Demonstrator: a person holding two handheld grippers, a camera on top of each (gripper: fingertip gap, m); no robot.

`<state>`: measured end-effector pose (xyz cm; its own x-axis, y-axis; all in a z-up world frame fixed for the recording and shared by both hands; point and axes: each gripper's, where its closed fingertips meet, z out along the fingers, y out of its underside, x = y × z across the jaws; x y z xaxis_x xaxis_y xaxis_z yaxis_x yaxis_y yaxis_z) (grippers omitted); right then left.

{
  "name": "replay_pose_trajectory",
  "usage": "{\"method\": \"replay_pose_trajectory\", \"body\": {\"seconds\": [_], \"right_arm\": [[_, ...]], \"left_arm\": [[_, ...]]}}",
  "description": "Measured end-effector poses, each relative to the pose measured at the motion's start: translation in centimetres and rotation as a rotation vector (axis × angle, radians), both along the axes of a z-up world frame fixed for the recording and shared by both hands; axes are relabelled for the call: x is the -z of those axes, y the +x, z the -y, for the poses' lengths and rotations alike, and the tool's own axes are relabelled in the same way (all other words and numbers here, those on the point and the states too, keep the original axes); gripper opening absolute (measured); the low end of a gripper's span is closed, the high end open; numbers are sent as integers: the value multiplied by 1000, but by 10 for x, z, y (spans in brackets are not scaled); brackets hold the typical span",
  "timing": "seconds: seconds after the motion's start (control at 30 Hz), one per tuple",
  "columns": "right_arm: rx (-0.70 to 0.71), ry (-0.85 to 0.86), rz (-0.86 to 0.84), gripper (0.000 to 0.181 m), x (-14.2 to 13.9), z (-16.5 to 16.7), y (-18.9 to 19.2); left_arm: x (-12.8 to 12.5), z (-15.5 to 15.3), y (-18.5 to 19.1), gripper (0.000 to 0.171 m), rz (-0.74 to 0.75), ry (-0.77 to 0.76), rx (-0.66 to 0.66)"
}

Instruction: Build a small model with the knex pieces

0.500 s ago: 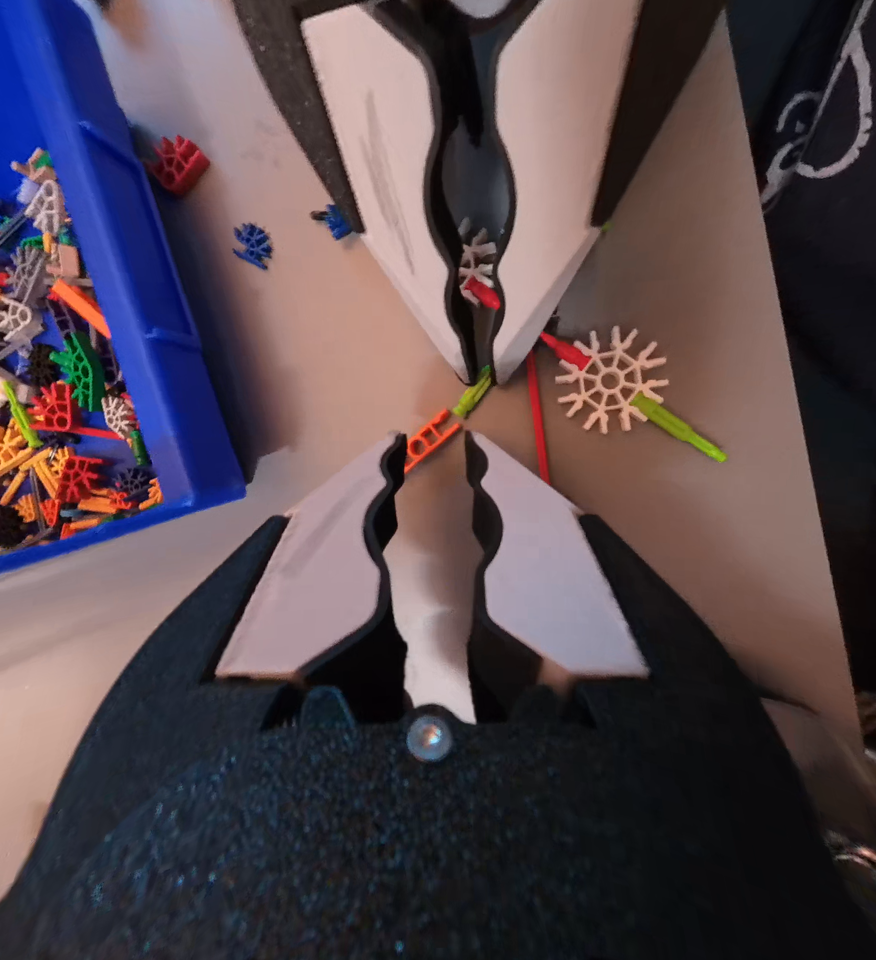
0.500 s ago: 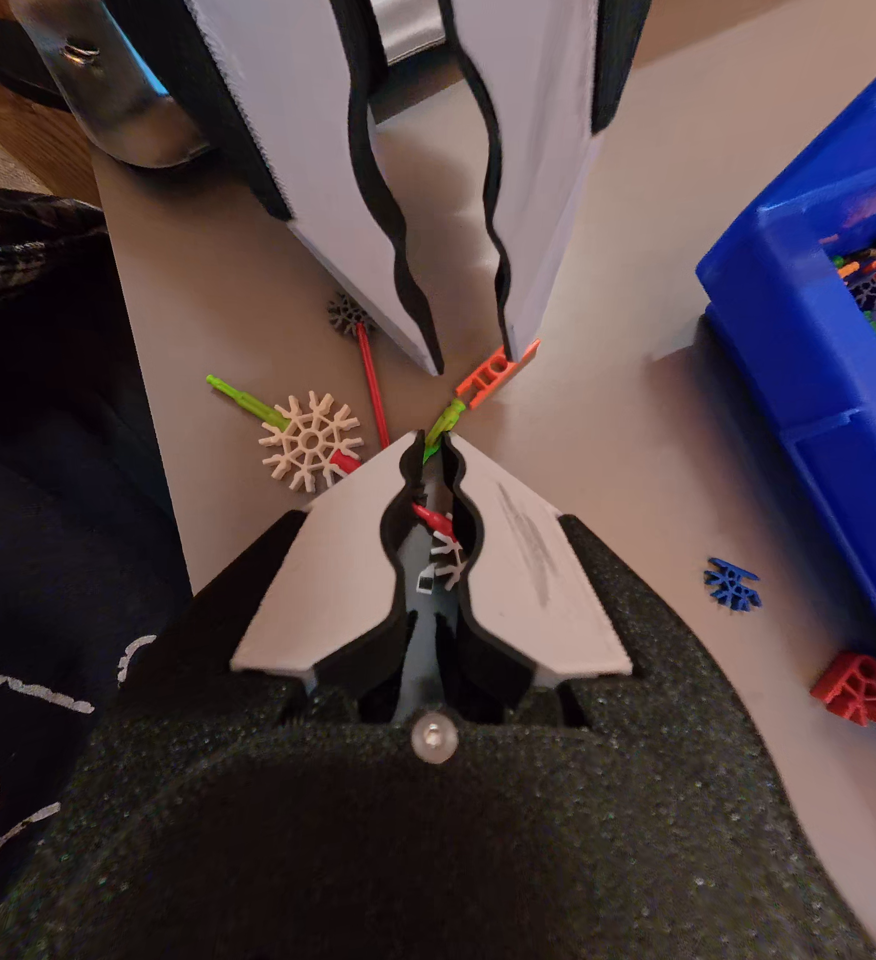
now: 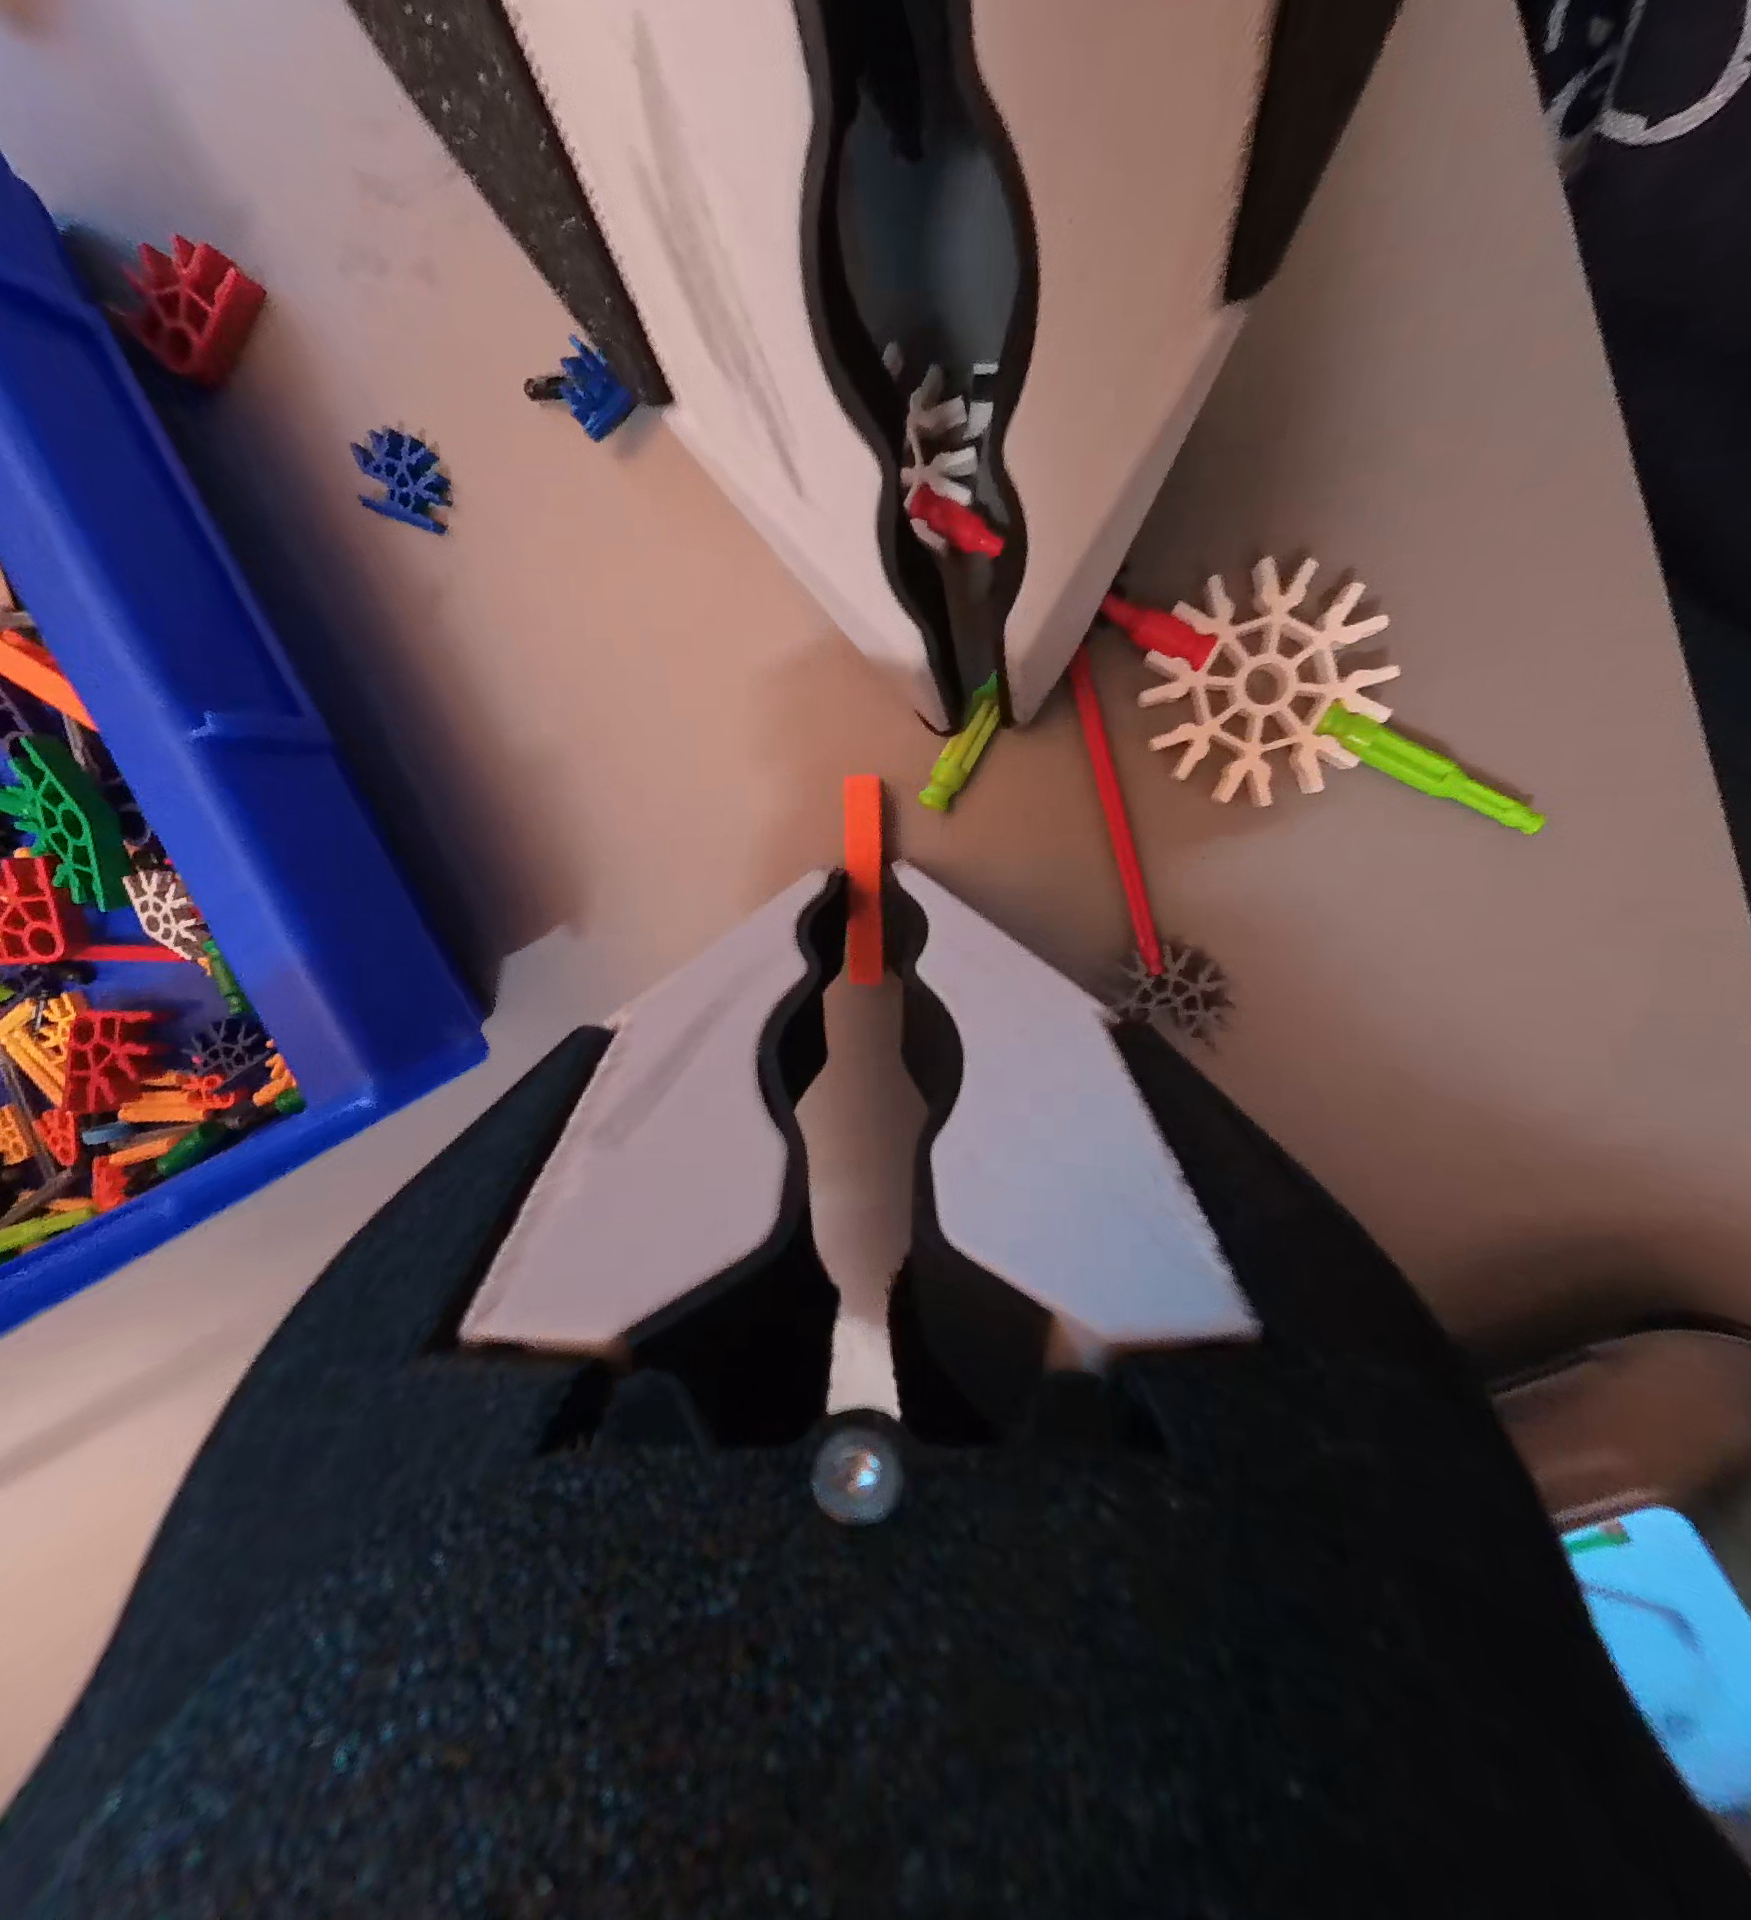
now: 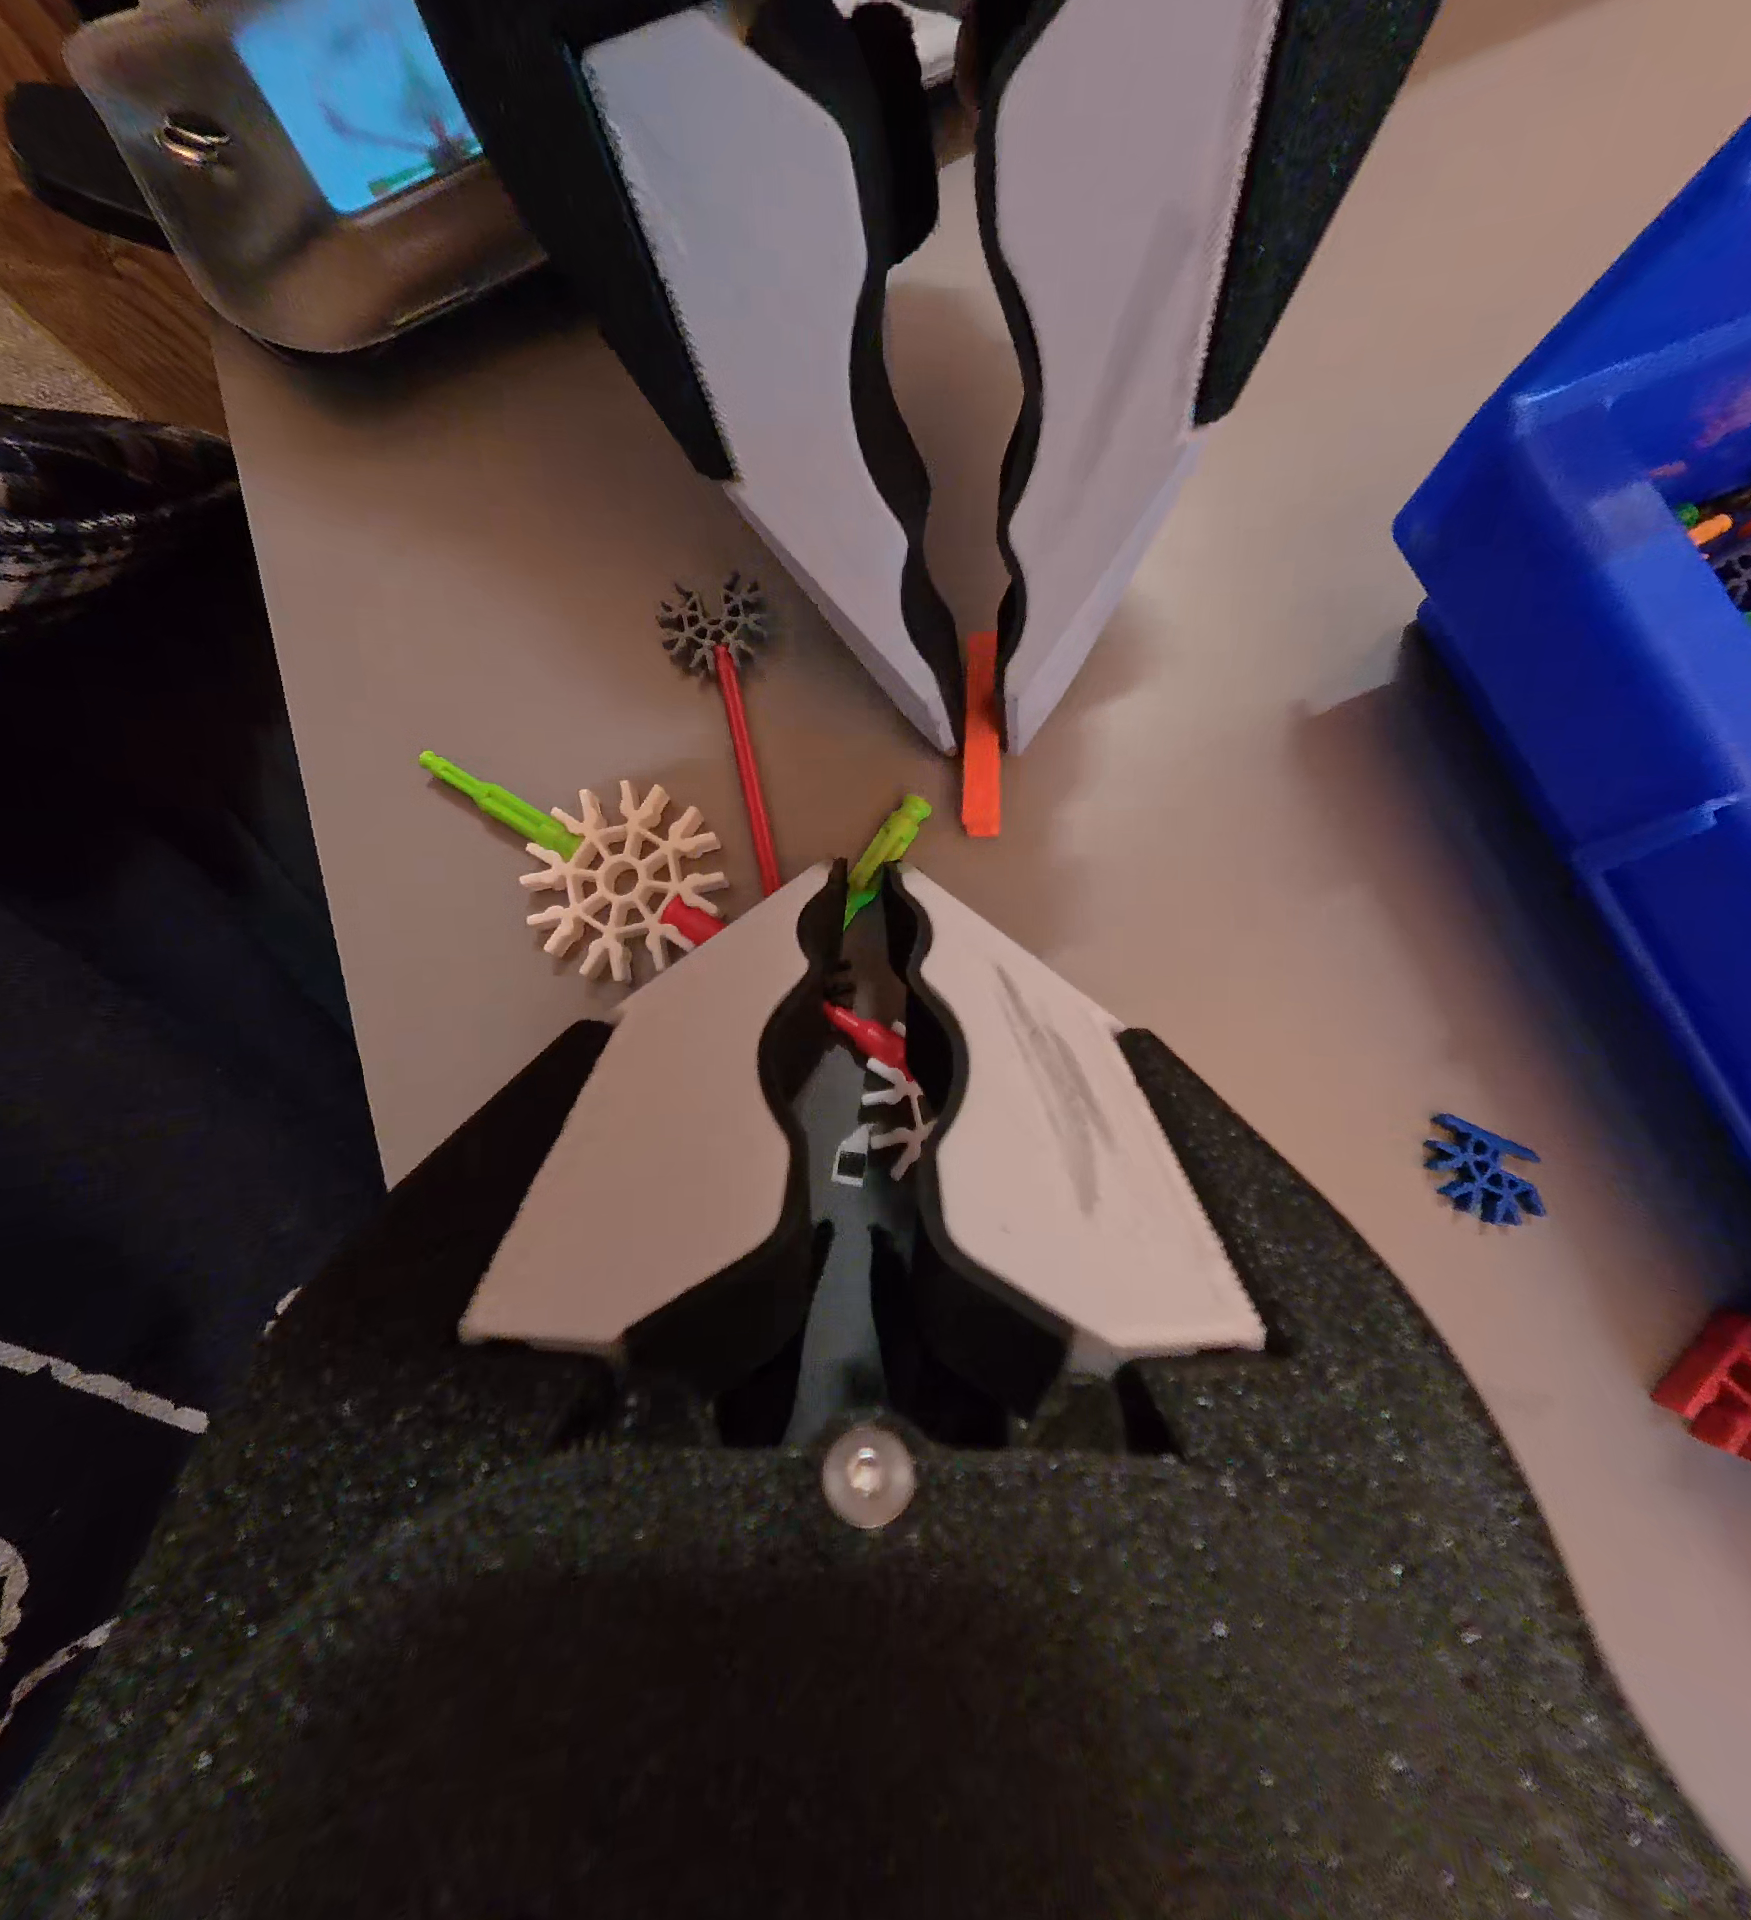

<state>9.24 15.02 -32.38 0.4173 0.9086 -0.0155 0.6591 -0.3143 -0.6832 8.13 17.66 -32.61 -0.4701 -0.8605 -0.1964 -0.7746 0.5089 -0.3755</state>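
The left claw [image 3: 863, 883] pinches an orange connector [image 3: 863, 878] edge-on, its long axis pointing at the right claw [image 4: 863, 878], which seems clamped on a green rod [image 4: 886, 844] just beside, above the tabletop [image 3: 642, 675].

Each camera is sitting on the back of its own gripper, looking forward and down along the two fingers at the tabletop [image 3: 642, 665] from close range. The left wrist view is facing the right gripper [image 3: 970, 717] head-on, and the right wrist view is facing the left gripper [image 4: 977, 743] the same way, so the two are looking toward each other across a small patch of surface. Both are taking in that shared patch: the white snowflake connector [image 3: 1266, 681], the red rod [image 3: 1115, 800] and the grey connector [image 3: 1172, 992]. The blue bin [image 3: 185, 665] is lying at the left edge of the left view and at the right edge of the right view.
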Motion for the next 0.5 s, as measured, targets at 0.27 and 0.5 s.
{"method": "replay_pose_trajectory", "body": {"seconds": [0.27, 0.5], "right_arm": [[-11, 5, -5, 6, 0, 0, 1], [-9, 17, 7, 6, 1, -2, 4]], "left_arm": [[-7, 9, -1, 5, 78, 103, 81], [-3, 5, -1, 5, 114, 316, 201]]}}
